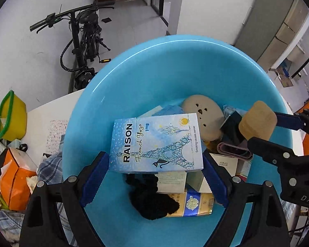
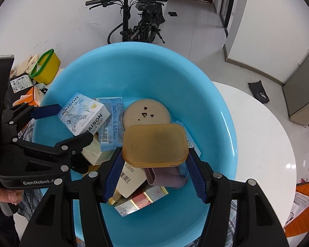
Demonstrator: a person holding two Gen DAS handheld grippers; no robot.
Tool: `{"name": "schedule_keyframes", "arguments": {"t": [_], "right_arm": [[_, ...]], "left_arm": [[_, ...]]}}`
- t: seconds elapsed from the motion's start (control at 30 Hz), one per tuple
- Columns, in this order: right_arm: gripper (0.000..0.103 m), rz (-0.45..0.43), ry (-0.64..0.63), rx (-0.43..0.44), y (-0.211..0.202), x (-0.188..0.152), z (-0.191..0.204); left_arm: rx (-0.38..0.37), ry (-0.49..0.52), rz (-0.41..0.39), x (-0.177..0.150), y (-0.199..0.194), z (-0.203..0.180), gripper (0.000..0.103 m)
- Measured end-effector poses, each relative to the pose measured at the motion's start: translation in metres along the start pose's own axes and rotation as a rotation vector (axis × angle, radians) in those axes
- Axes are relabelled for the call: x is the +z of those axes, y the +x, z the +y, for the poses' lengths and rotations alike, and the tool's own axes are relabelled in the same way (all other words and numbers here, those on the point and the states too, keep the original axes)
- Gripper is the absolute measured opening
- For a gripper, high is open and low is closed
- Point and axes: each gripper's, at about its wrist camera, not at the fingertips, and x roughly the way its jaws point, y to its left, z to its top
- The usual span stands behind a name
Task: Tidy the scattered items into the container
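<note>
Your basin (image 2: 226,127) sits on the table (image 2: 263,135); the disc (image 2: 146,113) lies inside, the bicycle (image 2: 138,22) behind.

**White table, crowded at one side**

A white round table (image 2: 263,135) carries a blue basin (image 2: 195,78) — it fills most of the top; beside it at the left stand a yellow tub (image 2: 48,70) with a green handle, an orange box (image 1: 16,177) and small cartons (image 2: 20,83); a checked cloth (image 1: 49,168) lies against the basin's wall; the right side is bare and glossy.
</note>
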Motion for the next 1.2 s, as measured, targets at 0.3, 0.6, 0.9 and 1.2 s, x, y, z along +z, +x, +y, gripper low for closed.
{"name": "schedule_keyframes", "arguments": {"t": [0.3,0.6,0.9,1.2], "right_arm": [[0.06,-0.017,0.025,0.006,-0.006,0.002,-0.007],[0.06,-0.027,0.05,0.017,-0.012,0.002,-0.007],[0.06,-0.029,0.059,0.015,-0.014,0.0,-0.01],[0.06,-0.027,0.056,0.018,-0.015,-0.003,-0.009]], "left_arm": [[0.014,0.009,-0.008,0.001,-0.011,-0.002,0.092],[-0.001,0.012,0.003,-0.008,-0.017,-0.01,0.092],[-0.016,-0.004,0.02,-0.011,-0.01,-0.01,0.092],[-0.025,-0.032,0.037,-0.013,0.004,-0.008,0.092]]}}
